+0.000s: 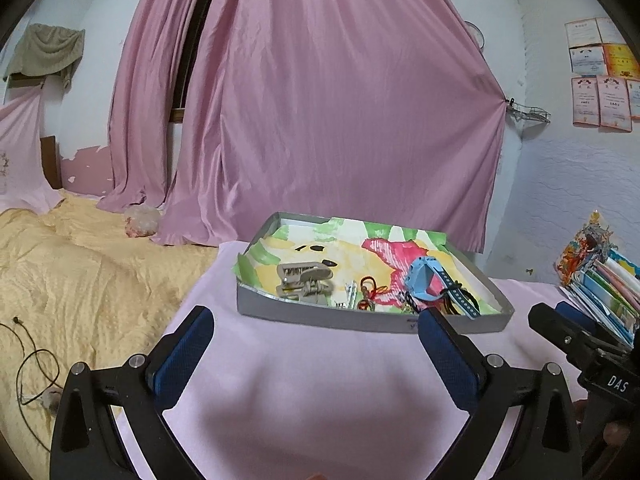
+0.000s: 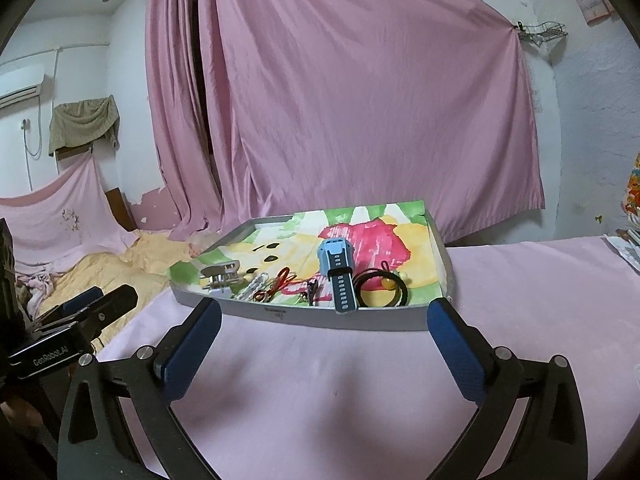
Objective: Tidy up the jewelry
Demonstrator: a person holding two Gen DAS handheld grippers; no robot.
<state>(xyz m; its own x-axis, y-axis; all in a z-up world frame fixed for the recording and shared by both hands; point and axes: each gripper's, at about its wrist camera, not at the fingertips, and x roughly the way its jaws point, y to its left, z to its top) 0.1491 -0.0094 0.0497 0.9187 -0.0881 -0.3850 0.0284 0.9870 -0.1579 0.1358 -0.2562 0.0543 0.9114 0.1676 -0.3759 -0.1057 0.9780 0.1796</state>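
Left gripper point(image 1: 316, 320) fingers wide apart, empty, right gripper point(image 2: 328, 312) likewise, short of tray point(image 2: 360, 318)

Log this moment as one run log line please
left gripper: open, empty | right gripper: open, empty | blue watch, hair clip: in tray

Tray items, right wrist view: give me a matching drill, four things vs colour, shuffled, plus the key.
Things
1. watch
2. hair claw clip
3. hair tie loop
4. tray outer wall

Colours
A. black
B. grey
C. light blue with a dark strap
D. beige

Pairs: 1-C, 2-D, 3-A, 4-B

All three items lie inside the tray, near its front wall: clip at the left, watch in the middle, hair tie at the right.
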